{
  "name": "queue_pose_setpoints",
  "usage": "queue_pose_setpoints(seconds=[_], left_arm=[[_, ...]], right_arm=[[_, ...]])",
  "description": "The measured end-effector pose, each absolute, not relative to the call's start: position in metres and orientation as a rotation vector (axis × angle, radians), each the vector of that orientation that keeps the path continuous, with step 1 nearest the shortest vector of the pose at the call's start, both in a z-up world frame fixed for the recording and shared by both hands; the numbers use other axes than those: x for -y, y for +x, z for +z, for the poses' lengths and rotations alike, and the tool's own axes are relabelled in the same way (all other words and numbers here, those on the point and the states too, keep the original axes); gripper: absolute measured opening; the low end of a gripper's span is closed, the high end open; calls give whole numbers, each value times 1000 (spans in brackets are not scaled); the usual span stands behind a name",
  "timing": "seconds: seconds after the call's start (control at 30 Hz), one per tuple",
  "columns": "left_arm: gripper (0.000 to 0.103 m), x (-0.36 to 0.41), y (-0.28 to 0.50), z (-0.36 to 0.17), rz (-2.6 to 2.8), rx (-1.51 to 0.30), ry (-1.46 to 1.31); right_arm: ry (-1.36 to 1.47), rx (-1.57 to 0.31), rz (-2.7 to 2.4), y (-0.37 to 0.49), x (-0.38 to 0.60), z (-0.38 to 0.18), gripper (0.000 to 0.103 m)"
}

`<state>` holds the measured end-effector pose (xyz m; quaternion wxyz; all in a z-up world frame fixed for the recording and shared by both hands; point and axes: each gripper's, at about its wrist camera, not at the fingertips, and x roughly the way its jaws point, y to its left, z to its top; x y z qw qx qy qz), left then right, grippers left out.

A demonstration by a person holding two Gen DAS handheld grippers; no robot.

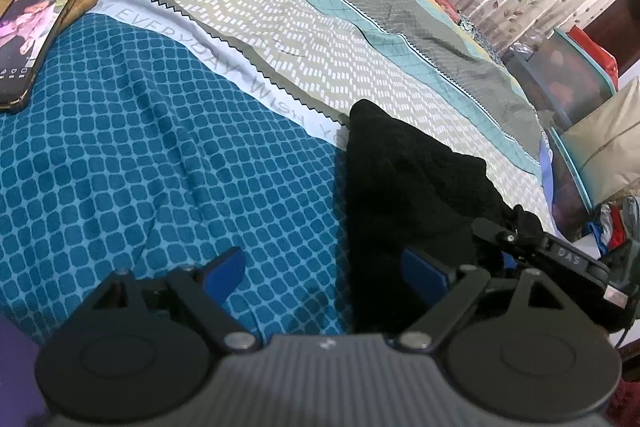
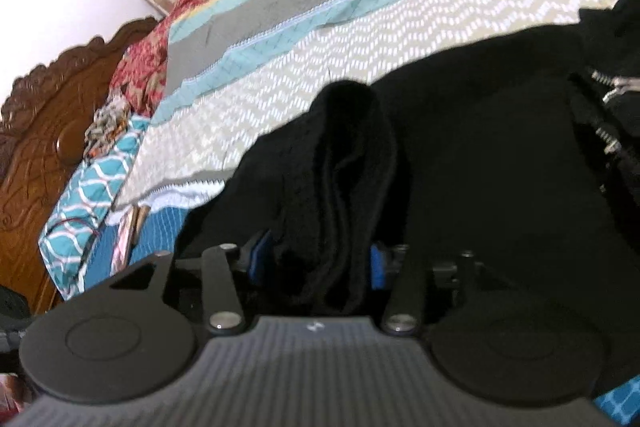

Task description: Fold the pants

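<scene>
Right gripper (image 2: 318, 263) pinches a bunched ridge of the black pants (image 2: 460, 155), heaped on the bedspread (image 1: 140, 155); left gripper (image 1: 324, 269) gapes empty beside them (soft, floppy, better gripped at an edge).

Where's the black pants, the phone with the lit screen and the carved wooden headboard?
black pants (image 1: 404, 171), left wrist view, middle of the bunched cloth
phone (image 1: 32, 27), left wrist view, its lit screen
carved wooden headboard (image 2: 44, 131), right wrist view, carved panel
</scene>
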<state>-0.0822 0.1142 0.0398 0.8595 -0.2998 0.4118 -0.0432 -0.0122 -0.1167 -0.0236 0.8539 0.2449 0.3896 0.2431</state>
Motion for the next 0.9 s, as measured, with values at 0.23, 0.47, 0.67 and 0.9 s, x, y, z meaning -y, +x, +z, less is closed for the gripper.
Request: queue_pose_setpoints(seconds=[0.23, 0.47, 0.67, 0.9], left_arm=[[88, -111, -83, 41, -99, -864, -622], [88, -111, -82, 41, -101, -863, -619], [88, -111, -80, 48, -117, -846, -625], [83, -95, -57, 75, -209, -773, -585]], right_arm=[[539, -800, 499, -22, 121, -20, 53], [496, -799, 489, -23, 121, -21, 55], [481, -773, 461, -24, 126, -16, 57], [466, -631, 501, -46, 136, 7, 43]])
